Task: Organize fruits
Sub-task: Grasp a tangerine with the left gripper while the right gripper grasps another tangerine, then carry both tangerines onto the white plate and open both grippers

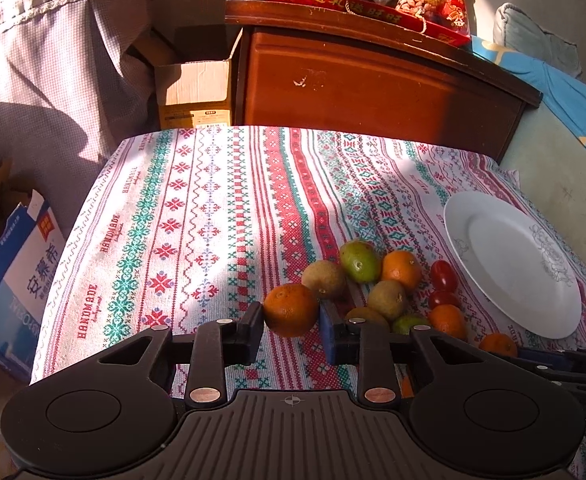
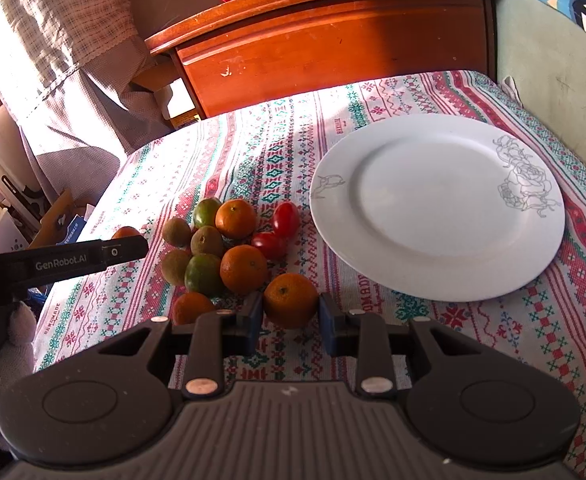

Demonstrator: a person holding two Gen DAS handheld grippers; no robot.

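The worktop with the red-and-green patterned cloth (image 2: 473,332) is seen in both views. The round white plate with grey rose drawings (image 2: 437,204), at centre right of the right wrist view, carries nothing, so no fruit is yet sorted.

The pile of small oranges, brown kiwis, green fruits and red tomatoes (image 2: 221,248) lies left of the plate.

An orange mandarin (image 1: 291,310) is gripped by the left gripper (image 1: 291,334); another mandarin (image 2: 291,300) is gripped by the right gripper (image 2: 291,322). Whether either is lifted cannot be told.

Only the left wrist view shows a cardboard box (image 1: 193,92) at upper left.

Lived-in home, wooden nightstand (image 1: 373,80), patterned tablecloth (image 1: 197,216), cardboard boxes (image 1: 193,92)
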